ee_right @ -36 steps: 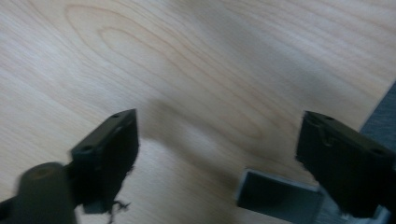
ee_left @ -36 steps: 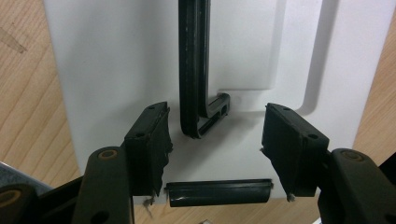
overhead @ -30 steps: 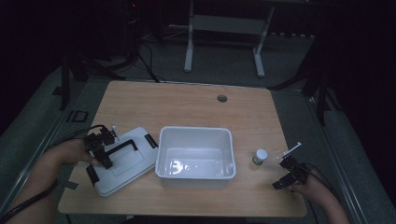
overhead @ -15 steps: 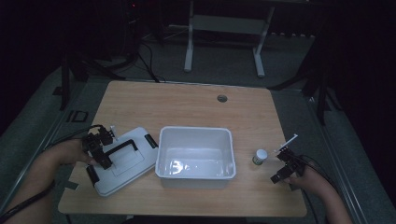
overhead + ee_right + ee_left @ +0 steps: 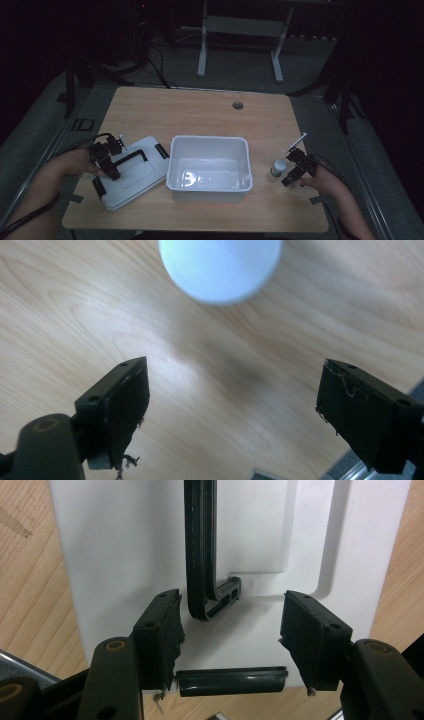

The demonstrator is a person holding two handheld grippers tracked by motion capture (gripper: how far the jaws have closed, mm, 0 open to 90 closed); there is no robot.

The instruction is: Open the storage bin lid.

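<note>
Right gripper (image 5: 295,169) is shifting closer to the small white-capped bottle (image 5: 279,168) right of the white rectangular plastic bin (image 5: 210,169), jaws spread wide, empty. Left gripper (image 5: 111,159) is hovering wide open over the white flat lid's (image 5: 131,172) black handle (image 5: 201,550) on the light wooden table (image 5: 200,112).

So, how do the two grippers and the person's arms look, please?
Both the left gripper and the right gripper are black, each with two blocky black jaws whose pads are frayed at the edges. Round brass-coloured pivots show near the jaw bases. A dark cable trails from each. The forearms show no sleeves.
</note>
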